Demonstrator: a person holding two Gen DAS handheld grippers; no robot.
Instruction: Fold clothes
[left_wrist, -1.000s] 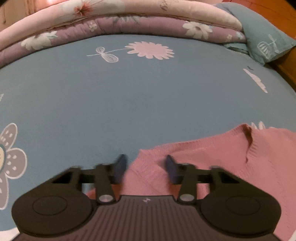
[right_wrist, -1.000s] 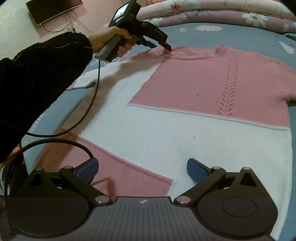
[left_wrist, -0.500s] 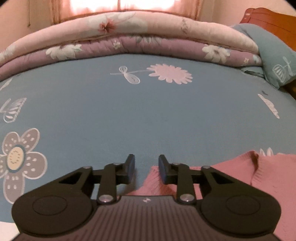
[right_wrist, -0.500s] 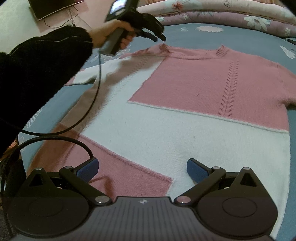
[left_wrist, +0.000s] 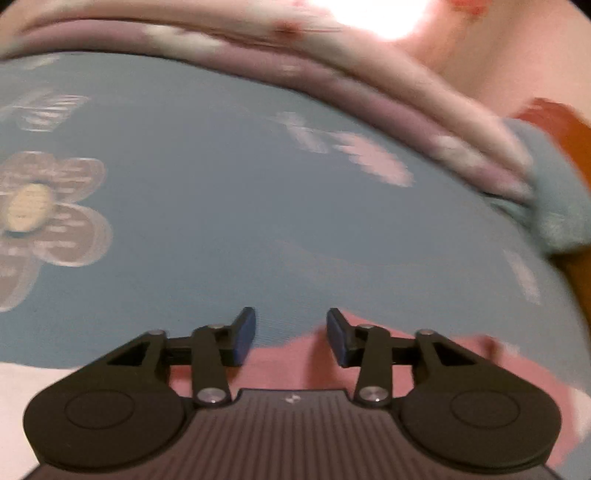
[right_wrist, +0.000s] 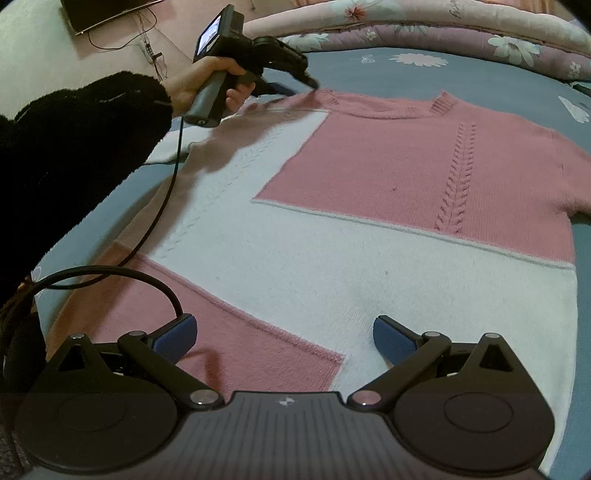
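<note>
Left view blurred | left gripper (left_wrist: 291, 328) angled down at sweater (right_wrist: 369, 221) shoulder, jaws just opening, empty | right gripper (right_wrist: 283, 336) wide, over hem

The sweater (right_wrist: 369, 229) is a soft matt knit, pink and white blocks, with a raised cable braid down the pink panel and a ribbed collar. The bedsheet (left_wrist: 221, 221) under it looks like smooth printed cotton, no shine. The folded quilt (right_wrist: 461, 33) is puffy floral cloth. Both grippers are matt black plastic with shiny metal pivot pins and blue rubbery-looking pads (right_wrist: 173, 338). The sleeve (right_wrist: 74, 147) is fuzzy black fleece.
</note>
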